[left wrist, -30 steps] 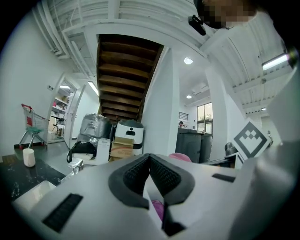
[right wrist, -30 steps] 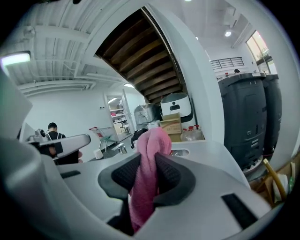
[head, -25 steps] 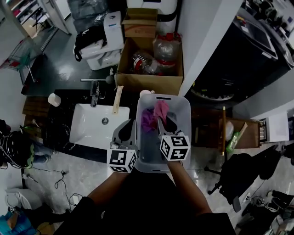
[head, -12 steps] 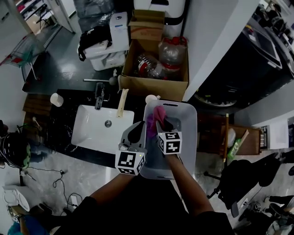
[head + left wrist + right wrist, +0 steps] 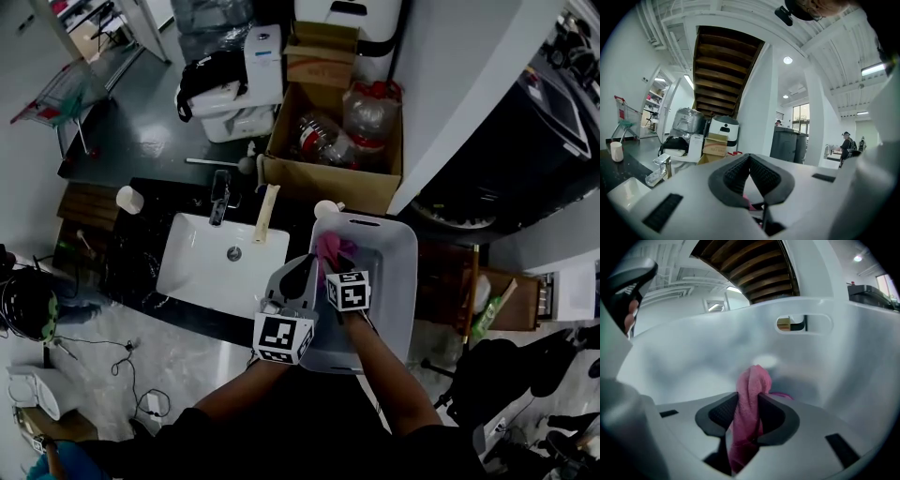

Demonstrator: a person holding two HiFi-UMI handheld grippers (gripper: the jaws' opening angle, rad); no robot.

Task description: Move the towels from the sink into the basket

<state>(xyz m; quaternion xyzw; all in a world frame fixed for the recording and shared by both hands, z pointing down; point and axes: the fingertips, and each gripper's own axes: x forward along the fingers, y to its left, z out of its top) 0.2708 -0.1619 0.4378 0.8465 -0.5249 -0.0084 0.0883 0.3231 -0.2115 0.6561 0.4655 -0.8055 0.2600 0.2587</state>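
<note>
Got a big cardboard box point(image 5: 330, 173) at the back, stuffed with clear plastic bottles point(image 5: 352, 131), plus a smaller box point(image 5: 322, 54) just behind it. Left of that, spotting a white appliance point(image 5: 263, 52) with a black bag point(image 5: 208, 73) slumped beside it. Paper cup point(image 5: 129, 199) on the dark countertop point(image 5: 103, 253), chrome faucet point(image 5: 220, 192) and a wooden stick point(image 5: 266, 214) nearby. Red-handled shopping cart point(image 5: 61, 94) way off left. Green bottle point(image 5: 483, 314) on a wooden shelf point(image 5: 511, 295) to the right. Wooden stair underside point(image 5: 724, 65) overhead.

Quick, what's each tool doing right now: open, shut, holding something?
Left tool: shut, empty.
Right tool: pinching a pink towel inside the basket; its jaws have just been easing open.
</note>
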